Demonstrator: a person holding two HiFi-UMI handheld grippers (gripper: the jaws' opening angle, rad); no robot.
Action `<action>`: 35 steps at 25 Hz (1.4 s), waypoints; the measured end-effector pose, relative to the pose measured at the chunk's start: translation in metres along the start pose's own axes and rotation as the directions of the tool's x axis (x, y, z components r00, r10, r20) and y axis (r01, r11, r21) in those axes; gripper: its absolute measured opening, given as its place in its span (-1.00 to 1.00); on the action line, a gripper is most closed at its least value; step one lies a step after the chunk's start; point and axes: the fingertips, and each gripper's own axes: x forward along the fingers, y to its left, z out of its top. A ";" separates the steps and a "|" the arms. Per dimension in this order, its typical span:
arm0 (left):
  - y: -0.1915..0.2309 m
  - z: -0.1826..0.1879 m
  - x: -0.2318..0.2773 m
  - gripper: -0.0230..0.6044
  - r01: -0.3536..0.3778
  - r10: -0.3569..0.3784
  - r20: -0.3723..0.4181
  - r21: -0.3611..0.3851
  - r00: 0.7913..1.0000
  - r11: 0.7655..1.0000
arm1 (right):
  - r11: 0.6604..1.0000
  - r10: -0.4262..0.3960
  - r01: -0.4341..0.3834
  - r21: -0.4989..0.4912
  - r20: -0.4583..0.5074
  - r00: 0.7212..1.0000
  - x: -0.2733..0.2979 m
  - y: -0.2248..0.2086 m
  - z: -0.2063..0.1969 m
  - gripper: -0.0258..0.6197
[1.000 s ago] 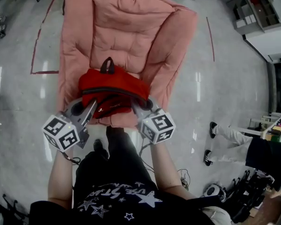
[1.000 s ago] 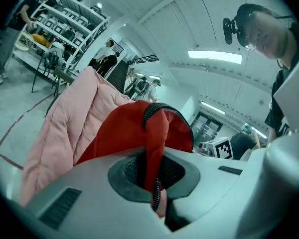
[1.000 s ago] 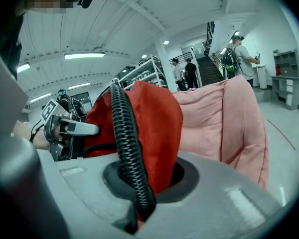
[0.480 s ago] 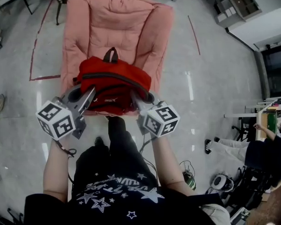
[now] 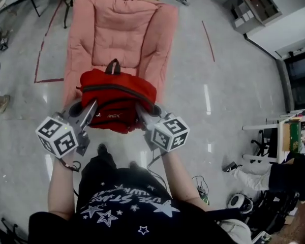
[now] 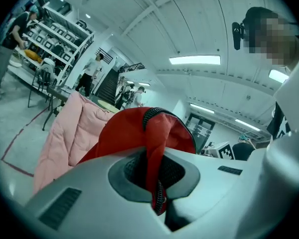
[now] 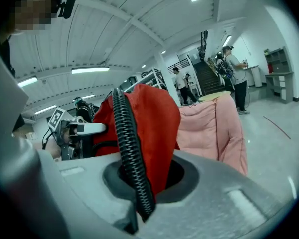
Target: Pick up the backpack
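A red backpack point(image 5: 118, 99) with a black top handle hangs lifted in front of the pink padded lounge chair point(image 5: 123, 32). My left gripper point(image 5: 93, 105) is shut on the bag's left side, red fabric and zipper pinched between its jaws point(image 6: 156, 176). On the bag's right side my right gripper point(image 5: 140, 111) is shut too, with red fabric and a black zipper strip caught in it point(image 7: 139, 183). The backpack point(image 6: 139, 133) fills the middle of the left gripper view, and the backpack point(image 7: 149, 118) does the same in the right gripper view.
The pink chair point(image 6: 72, 128) stands on a glossy grey floor with red tape lines point(image 5: 40, 60). Grey shelving point(image 5: 251, 6) is at the upper right. A person sits at the right edge point(image 5: 290, 172). Other people stand by a staircase point(image 7: 231, 63).
Both grippers have risen and drawn back toward me with the backpack, lifting it off the chair seat. The chair now lies further away in the head view.
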 end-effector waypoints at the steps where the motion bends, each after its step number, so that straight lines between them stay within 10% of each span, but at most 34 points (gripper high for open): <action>1: -0.009 -0.006 -0.005 -0.89 -0.023 0.023 0.013 -0.003 1.000 1.000 | 1.000 0.024 -0.024 -0.009 -0.005 1.000 -0.009 0.002 -0.003 -0.82; 10: -0.160 -0.056 -0.043 -0.89 -0.158 0.155 0.109 0.019 0.982 0.987 | 0.984 0.158 -0.157 -0.088 0.009 0.987 -0.154 0.025 -0.021 -0.82; 25: -0.169 -0.080 -0.047 -0.89 -0.195 0.184 0.149 0.066 0.972 0.979 | 0.971 0.210 -0.205 -0.126 0.022 0.978 -0.167 0.023 -0.046 -0.82; 35: -0.272 -0.137 -0.042 -0.89 -0.184 0.177 0.082 0.091 0.981 0.979 | 0.981 0.173 -0.173 -0.091 -0.004 0.985 -0.278 0.014 -0.093 -0.82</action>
